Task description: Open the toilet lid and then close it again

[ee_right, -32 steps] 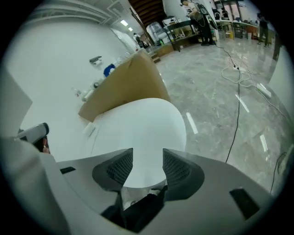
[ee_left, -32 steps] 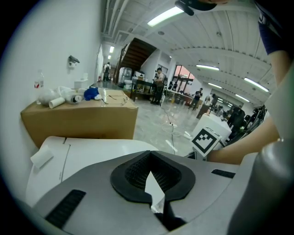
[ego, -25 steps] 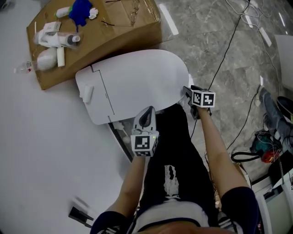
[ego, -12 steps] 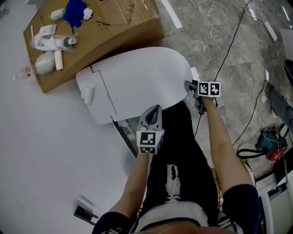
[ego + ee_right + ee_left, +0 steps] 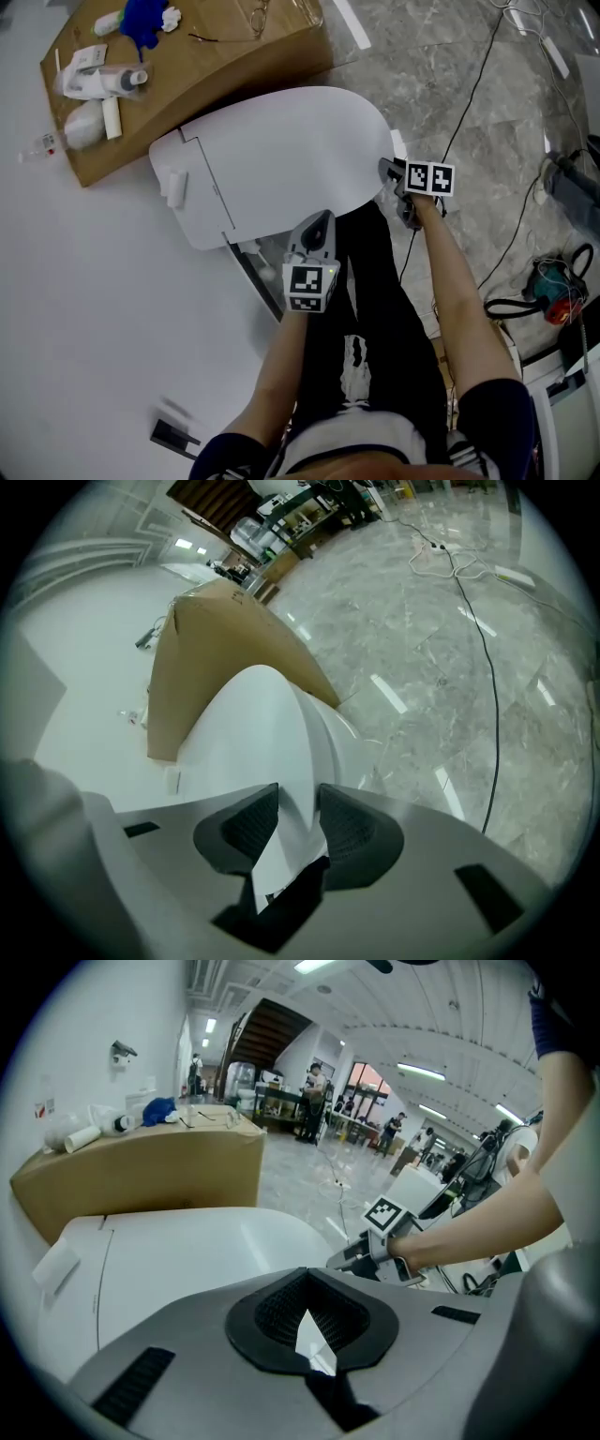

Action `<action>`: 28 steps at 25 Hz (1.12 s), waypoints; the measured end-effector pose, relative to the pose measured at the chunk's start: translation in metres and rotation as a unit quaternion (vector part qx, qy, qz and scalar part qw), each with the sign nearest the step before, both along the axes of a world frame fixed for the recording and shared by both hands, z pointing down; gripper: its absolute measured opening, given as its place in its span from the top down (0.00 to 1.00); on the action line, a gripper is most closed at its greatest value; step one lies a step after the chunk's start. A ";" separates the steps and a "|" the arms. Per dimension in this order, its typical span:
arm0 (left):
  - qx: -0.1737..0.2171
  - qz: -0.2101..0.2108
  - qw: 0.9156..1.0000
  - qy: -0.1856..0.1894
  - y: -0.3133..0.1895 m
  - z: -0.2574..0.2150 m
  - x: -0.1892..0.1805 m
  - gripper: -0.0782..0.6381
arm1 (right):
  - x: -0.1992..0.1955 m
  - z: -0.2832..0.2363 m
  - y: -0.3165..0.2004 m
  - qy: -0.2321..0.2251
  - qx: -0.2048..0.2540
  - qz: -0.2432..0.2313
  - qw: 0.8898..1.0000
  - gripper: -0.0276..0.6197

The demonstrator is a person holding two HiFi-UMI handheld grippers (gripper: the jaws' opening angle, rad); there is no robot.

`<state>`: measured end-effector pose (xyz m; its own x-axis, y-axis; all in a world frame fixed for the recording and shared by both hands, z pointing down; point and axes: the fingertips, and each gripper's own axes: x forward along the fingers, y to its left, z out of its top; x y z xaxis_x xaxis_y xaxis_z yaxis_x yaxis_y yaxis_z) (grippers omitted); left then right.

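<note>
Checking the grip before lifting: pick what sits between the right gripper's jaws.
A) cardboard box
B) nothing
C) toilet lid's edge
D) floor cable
C: the right gripper has just been closing its jaws on the toilet lid, whose rim fills the gap between them.

Lid [image 5: 281,155]: white, glossy, smooth. Broad oval with a rounded nose. Lies down flat, closed or very nearly so. In head view the nose points right, hinge end at left.
</note>
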<state>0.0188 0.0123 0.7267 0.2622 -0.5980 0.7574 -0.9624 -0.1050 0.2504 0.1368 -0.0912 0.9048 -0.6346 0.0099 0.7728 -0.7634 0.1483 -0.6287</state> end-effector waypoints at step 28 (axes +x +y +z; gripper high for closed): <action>0.033 0.079 0.996 0.039 -0.004 -0.063 0.030 0.88 | -0.024 -0.191 0.015 -0.044 0.063 -0.041 0.996 0.85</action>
